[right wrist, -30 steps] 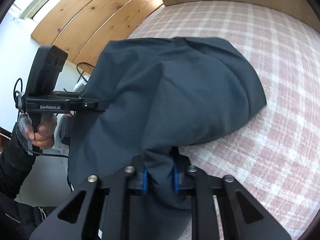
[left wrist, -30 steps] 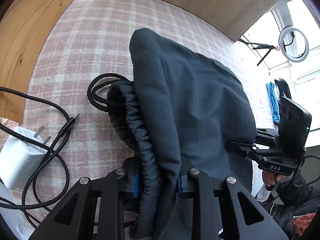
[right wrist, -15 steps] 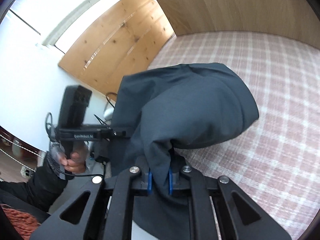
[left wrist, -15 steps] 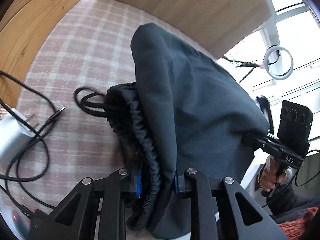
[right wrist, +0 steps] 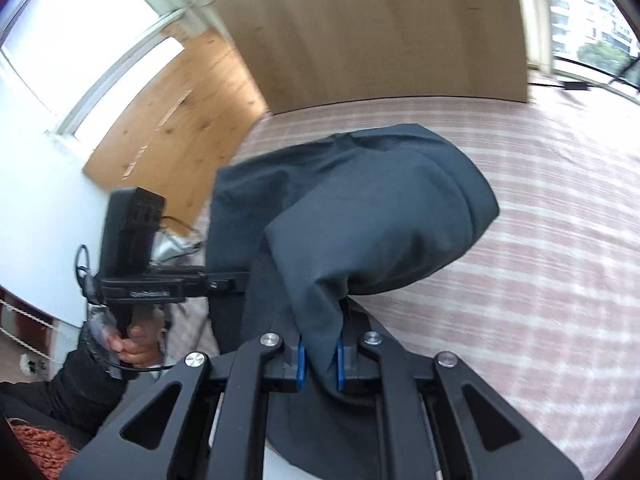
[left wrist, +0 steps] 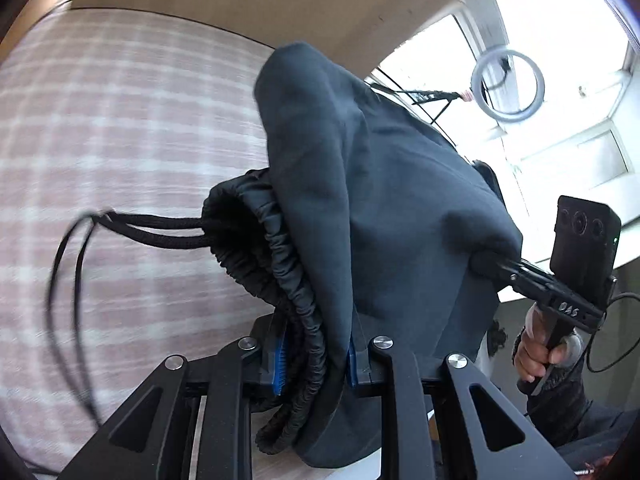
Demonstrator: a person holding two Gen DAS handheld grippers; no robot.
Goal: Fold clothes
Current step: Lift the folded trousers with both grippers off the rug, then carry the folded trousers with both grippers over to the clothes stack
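Garment [left wrist: 392,200] hangs between both grippers above bedspread [left wrist: 120,128].

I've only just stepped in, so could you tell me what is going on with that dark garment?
A person holds a gripper in each hand, and both are clamped on dark trousers over a pink checked bed. The left gripper pinches the elastic waistband; the right gripper grips a plain fabric edge. The drawstring dangles free.

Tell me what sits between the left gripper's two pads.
In the left wrist view, the left gripper pinches the dark garment at its gathered black waistband. Nothing else lies between the pads.
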